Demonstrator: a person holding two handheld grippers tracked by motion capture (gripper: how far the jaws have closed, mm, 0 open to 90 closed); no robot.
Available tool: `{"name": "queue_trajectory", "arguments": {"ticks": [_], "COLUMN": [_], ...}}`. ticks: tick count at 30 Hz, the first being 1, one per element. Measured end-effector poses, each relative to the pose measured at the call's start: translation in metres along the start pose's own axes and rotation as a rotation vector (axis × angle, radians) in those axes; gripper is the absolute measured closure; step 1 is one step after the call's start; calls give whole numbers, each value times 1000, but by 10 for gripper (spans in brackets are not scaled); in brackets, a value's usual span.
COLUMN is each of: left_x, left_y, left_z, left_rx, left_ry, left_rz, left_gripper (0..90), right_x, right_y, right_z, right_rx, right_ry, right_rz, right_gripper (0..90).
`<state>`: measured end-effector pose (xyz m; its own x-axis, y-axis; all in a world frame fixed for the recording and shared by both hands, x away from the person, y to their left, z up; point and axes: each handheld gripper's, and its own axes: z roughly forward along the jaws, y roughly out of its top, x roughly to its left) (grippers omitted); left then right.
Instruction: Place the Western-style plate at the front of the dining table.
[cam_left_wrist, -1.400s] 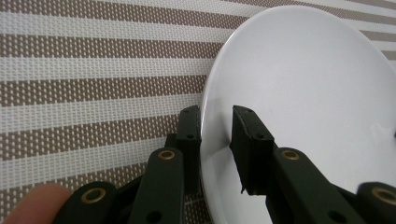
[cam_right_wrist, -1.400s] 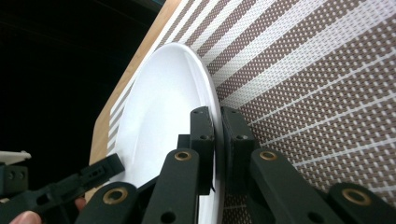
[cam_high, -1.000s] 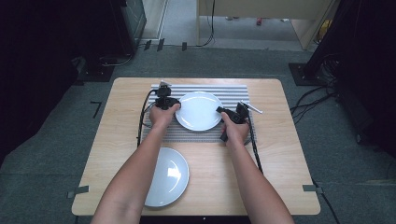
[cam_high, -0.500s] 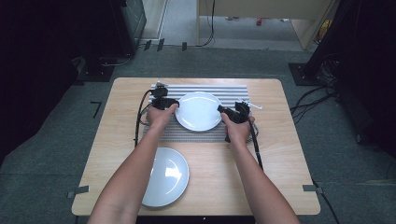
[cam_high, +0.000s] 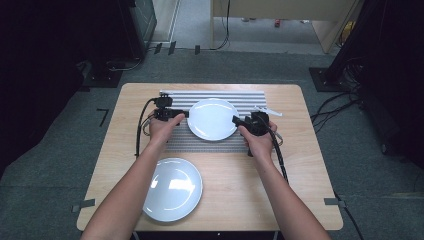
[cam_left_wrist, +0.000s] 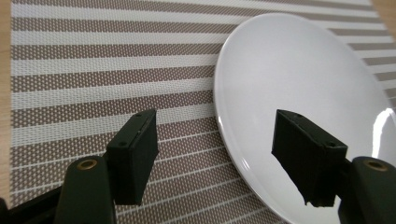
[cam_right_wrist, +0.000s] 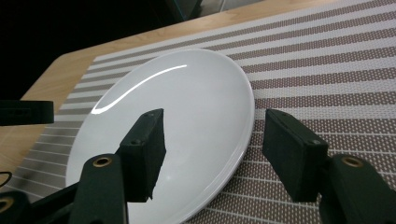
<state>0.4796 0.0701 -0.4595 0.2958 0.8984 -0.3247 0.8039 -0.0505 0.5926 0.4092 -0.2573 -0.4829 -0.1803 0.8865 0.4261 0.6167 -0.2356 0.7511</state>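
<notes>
Counting the crockery gives two white plates. One plate lies flat on the striped mat at the far half of the wooden table; the second plate sits on bare wood near the front edge, well apart from the mat, beside the person's left forearm.

Two grippers flank the plate on the mat. The left gripper is at its left rim, the right gripper at its right rim, each held in one hand. Both pairs of jaws have just been opening. In the left gripper view the jaws stand apart, straddling the plate's edge with clear gaps, no pad pressing on it. In the right gripper view the jaws stand apart the same way, the rim between them but untouched.

One small white object lies on the mat just beyond the right gripper; what it is cannot be told.
</notes>
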Motion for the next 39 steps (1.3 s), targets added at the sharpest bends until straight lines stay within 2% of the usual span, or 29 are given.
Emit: {"name": "queue_trajectory", "arguments": {"ticks": [8,15,18,23,32,39], "left_x": [12,15,19,29,45,62], "left_y": [-17,-34,-41,-56,-84,-107], "left_z": [-32,-58,-68,-85,-119,-141], "left_rx": [-38,-74,-85,-110,-170,-199], "left_ry": [-37,-35,-48,-57,-57,-34], "left_rz": [33,88,89,84,73,54], "left_gripper": [273,261,258,255,255,255], "right_x": [-3,-4,-6,-10,-22,-37], "right_y": [-3,-5,-5,-8,-20,-30], "right_z": [-20,-39,-48,-62,-84,-102], "right_rx": [-13,-23,-30,-14,-25,-24], "right_ry": [9,33,50,54,49,24], "right_rz": [-33,-68,-78,-88,-109,-123], "right_gripper": [381,366,347,335,311,307]}}
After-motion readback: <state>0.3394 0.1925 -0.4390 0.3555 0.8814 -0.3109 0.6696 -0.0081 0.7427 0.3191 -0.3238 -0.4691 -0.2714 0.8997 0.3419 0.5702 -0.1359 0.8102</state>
